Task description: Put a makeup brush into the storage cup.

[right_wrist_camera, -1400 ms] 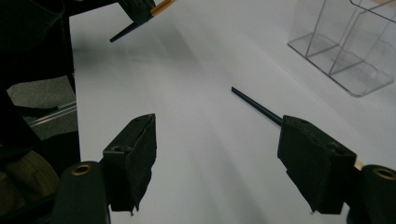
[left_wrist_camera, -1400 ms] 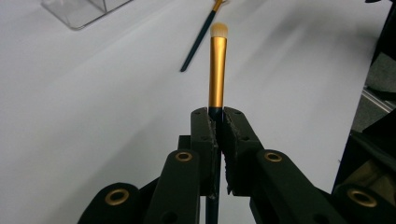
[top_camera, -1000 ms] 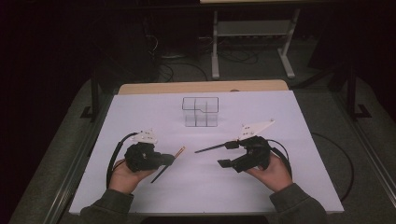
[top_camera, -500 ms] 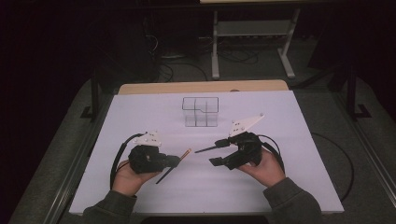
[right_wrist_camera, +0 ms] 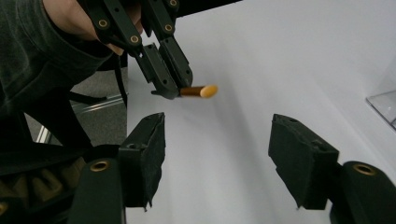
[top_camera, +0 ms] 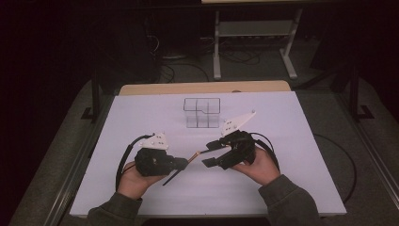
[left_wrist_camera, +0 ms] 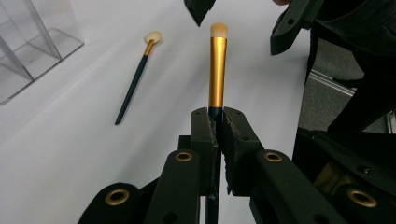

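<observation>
My left gripper [top_camera: 186, 162] is shut on a makeup brush [top_camera: 197, 154] with a gold ferrule [left_wrist_camera: 217, 70] and a dark handle, held above the white table. The pale bristle tip [right_wrist_camera: 209, 90] points toward my right gripper [top_camera: 211, 153]. That gripper is open, and its jaws have just been closing with nothing between them [right_wrist_camera: 224, 158]; the brush tip hangs a little ahead of them. A second brush [left_wrist_camera: 135, 79] lies flat on the table.
A clear acrylic organiser [top_camera: 202, 113] with several compartments stands at the middle back of the white tabletop [top_camera: 291, 141]. Cables trail from both grippers across the table. A metal stand [top_camera: 254, 42] sits on the dark floor beyond.
Both hands have drawn toward each other over the table's middle. The left gripper has brought the brush rightward, and the right gripper's jaws have narrowed.
</observation>
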Demonstrator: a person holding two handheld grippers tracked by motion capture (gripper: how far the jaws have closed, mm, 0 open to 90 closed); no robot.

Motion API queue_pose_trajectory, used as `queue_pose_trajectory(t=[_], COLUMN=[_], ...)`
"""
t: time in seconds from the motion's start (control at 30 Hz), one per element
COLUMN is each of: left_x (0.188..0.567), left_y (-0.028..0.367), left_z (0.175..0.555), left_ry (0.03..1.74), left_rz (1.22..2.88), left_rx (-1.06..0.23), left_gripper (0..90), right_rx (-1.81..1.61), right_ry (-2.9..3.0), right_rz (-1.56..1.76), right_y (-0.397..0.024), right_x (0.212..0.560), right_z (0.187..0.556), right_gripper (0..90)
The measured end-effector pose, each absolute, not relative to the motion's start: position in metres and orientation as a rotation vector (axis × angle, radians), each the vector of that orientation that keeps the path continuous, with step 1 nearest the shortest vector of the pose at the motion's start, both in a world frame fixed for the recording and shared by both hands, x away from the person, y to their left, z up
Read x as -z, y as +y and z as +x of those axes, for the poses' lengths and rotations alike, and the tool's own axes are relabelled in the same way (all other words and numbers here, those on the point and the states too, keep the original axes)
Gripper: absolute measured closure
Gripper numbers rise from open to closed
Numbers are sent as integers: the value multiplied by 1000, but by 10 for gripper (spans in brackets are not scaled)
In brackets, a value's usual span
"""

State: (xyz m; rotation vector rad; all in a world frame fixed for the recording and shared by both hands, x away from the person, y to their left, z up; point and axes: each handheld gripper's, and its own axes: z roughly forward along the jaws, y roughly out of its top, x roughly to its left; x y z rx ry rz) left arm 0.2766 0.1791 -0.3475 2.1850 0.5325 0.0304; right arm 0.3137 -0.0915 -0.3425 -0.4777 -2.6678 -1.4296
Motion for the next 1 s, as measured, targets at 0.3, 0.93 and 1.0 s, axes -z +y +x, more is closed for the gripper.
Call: queue_pose_trajectory(t=[0.3, 0.93, 1.0], left_x=[348, 352, 352], left_y=[170, 153, 152], left_z=[274, 272, 271], left_ry=[488, 413, 409], left_rz=[2198, 2221, 2229], left_rx=[-26, -27, -23], left_gripper=[835, 835, 836], right_rx=[1396, 1331, 1334], right_ry=[-2604, -2506, -2483], right_rz=[-439, -402, -391], right_y=[-87, -88, -88], right_x=[343, 348, 348], right_z=[316, 322, 323], right_gripper=[493, 815, 828])
